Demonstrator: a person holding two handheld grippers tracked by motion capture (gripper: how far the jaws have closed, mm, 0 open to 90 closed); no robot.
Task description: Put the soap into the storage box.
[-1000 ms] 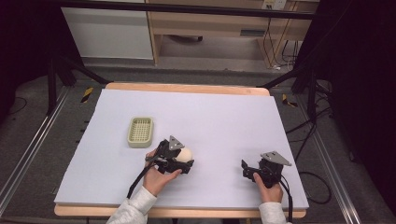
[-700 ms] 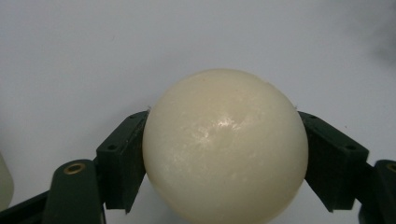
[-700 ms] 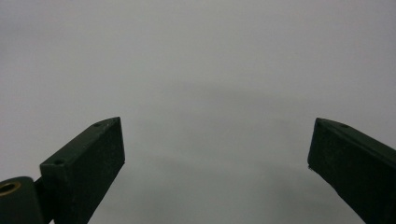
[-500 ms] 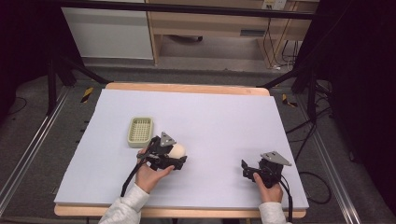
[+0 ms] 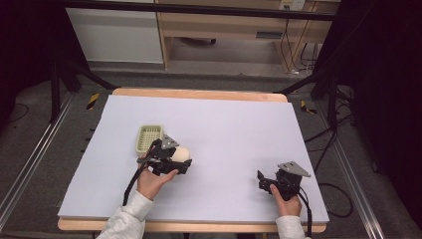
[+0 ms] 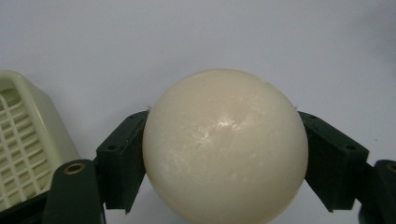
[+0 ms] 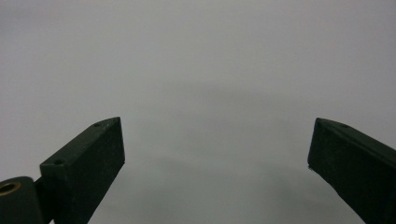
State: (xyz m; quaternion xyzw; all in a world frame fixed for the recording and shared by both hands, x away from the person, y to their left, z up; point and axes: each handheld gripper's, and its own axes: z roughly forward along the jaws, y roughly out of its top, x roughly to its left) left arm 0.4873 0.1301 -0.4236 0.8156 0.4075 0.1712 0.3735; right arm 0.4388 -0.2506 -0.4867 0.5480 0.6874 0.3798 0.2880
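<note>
Left of centre the basket (image 5: 148, 137) sits just beside the left gripper (image 5: 180, 160), clamped on a smooth cream ball (image 6: 225, 147) that could squirt out if the squeeze eases, while lower right the right gripper (image 5: 263, 183) idles, jaws wide apart, holding nothing.

A high camera looks forward and down over the whole table (image 5: 239, 129). Each gripper camera sits close above that table; the left one shares the basket (image 6: 21, 140) with the high view.
</note>
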